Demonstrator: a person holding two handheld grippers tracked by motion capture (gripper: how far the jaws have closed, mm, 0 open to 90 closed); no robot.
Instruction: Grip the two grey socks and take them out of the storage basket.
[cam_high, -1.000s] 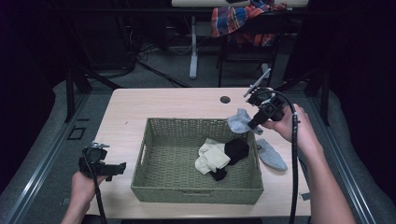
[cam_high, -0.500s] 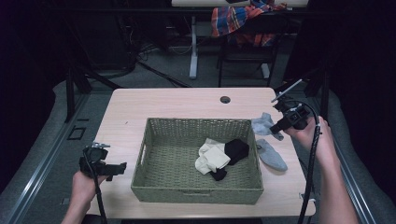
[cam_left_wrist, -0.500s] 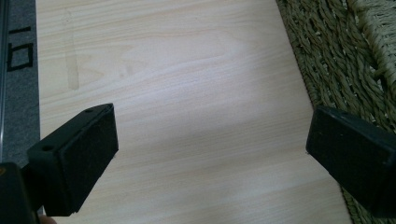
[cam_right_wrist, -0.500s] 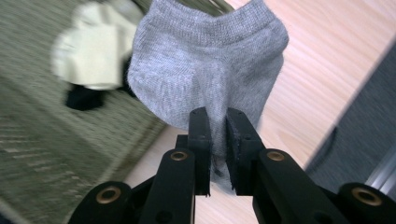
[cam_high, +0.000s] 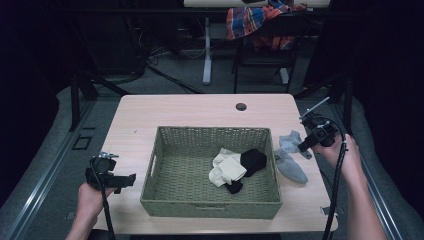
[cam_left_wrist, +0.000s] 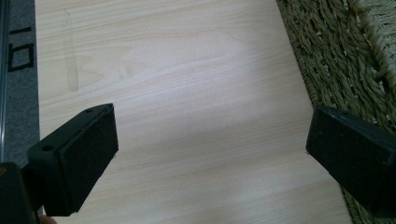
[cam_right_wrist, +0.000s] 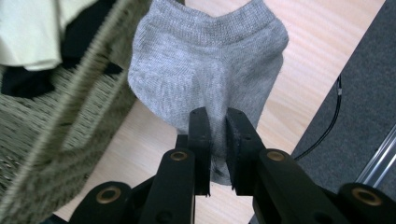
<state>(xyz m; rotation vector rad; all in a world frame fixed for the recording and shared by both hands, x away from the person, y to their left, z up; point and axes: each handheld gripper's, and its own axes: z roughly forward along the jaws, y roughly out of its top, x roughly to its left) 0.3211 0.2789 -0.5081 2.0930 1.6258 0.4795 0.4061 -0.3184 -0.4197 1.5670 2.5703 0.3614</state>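
Between the right gripper's (cam_right_wrist: 217, 140) jaws, grey sock (cam_right_wrist: 210, 65) points cuff-away.

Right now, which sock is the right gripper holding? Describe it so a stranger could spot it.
Start at the woven basket and look past its right wall. The held grey sock hangs pinched in the right gripper, while the other grey sock lies flat on the table.

Left gripper (cam_left_wrist: 210, 154) with two black jaws wide apart at the lower corners, pale wooden table (cam_left_wrist: 177, 93) between them, woven basket (cam_left_wrist: 336, 51) upper right, grey floor strip (cam_left_wrist: 16, 70) along left edge.
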